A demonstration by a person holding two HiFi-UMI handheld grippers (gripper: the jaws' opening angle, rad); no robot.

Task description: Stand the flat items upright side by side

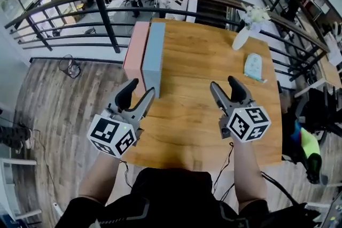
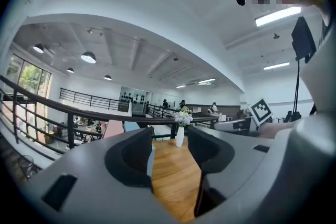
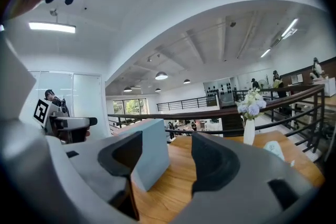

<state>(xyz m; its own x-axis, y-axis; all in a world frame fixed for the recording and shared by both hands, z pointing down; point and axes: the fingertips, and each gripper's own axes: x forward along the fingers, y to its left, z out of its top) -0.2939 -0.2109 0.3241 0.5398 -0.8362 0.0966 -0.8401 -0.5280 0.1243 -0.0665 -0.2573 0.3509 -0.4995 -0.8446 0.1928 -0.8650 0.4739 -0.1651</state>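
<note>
Blue and pink, the two flat panels stood on their long edges on the wooden counter [image 1: 197, 61]. The pink panel [image 1: 135, 50] was set flush against the left face of the blue panel [image 1: 154, 56], and the pair ran lengthwise away from the person.

The left hand-held gripper [image 1: 142, 88] hovered just short of the blue panel's near end, roughly in line with it. Its jaws were apart and nothing was between them. In the left gripper view that hand-held gripper [image 2: 169, 136] showed only bare wood in its gap. A sliver of the blue panel [image 2: 150, 157] stood just past its left jaw and the pink panel [image 2: 113, 128] lay further left. Whether the jaw tip touched the blue panel could not be told.

The right hand-held gripper [image 1: 223, 83] was well to the right of the blue panel, level with its near end, over bare counter. Its jaws also stood wide with nothing in them. In the right gripper view that hand-held gripper [image 3: 168, 139] had the blue panel [image 3: 152, 155] ahead and left, partly behind its left jaw, upright on the wood.

Far right of the blue panel's far end stood a white vase of flowers [image 1: 241, 37]. A small pale packet [image 1: 253, 65] lay on the wood just nearer the person than the vase.
</note>
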